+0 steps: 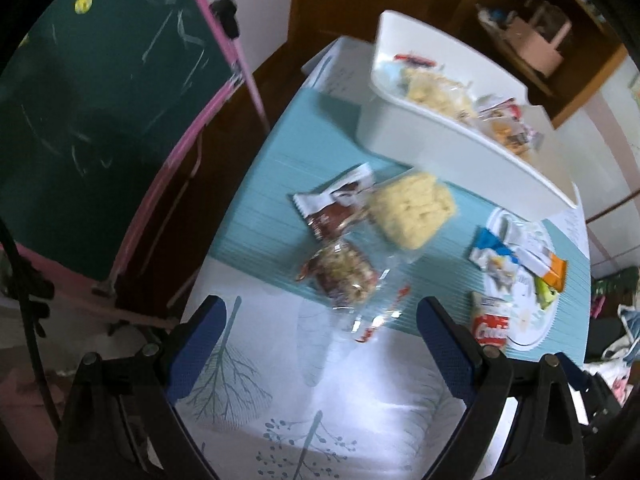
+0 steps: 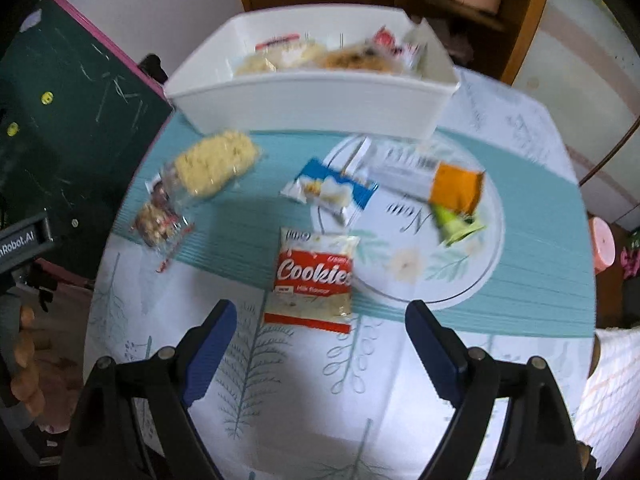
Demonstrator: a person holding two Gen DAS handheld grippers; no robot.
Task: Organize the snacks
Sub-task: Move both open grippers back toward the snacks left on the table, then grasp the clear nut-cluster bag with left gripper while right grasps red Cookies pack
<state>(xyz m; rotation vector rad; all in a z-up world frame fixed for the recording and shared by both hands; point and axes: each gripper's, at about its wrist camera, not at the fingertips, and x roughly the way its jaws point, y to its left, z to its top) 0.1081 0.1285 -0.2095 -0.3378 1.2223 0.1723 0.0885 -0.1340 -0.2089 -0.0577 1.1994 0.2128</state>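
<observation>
Left tongs wide open w/ nothing in them, nut bar just above, center frame. Right tongs open too, cookies between the tips, untouched. Bin at top of counter.

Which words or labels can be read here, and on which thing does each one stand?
"Cookies": red and white cookie packet.
"Milk flavour", small and uncertain: same packet.
"nRobot.AI", cut off at the edge: grey device.
Cursive word on the tablecloth: unclear.
Other wrappers, chalkboard marks: too blurred.
</observation>
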